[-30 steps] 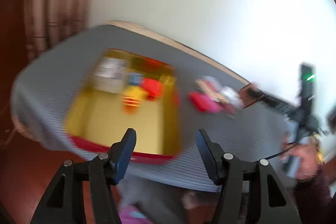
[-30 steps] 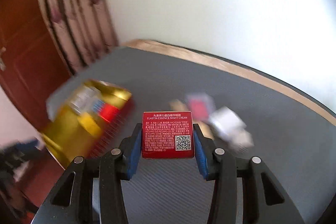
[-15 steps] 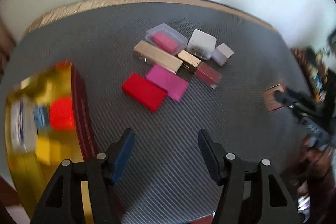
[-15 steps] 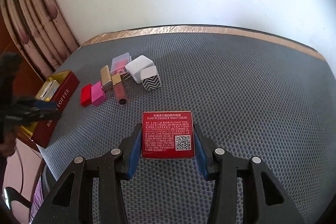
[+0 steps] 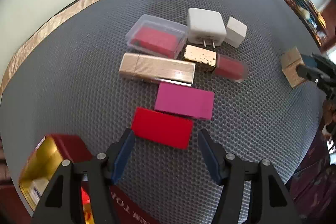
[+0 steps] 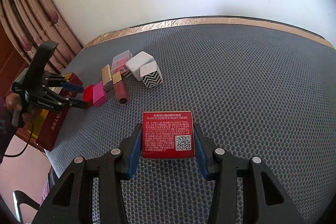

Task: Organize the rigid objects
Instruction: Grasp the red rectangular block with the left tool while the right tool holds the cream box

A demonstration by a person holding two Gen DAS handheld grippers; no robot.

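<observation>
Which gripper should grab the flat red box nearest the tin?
Left. The left gripper hangs open just short of the flat red rectangular box, while the right gripper is shut on the red night cream carton.

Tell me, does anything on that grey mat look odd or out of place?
Nothing looks spilled or broken. The small items lie in a loose jumble: the white charger rests with its prongs out, pointing at the gold-capped lip gloss, and the right claw holds a red cream box.
</observation>
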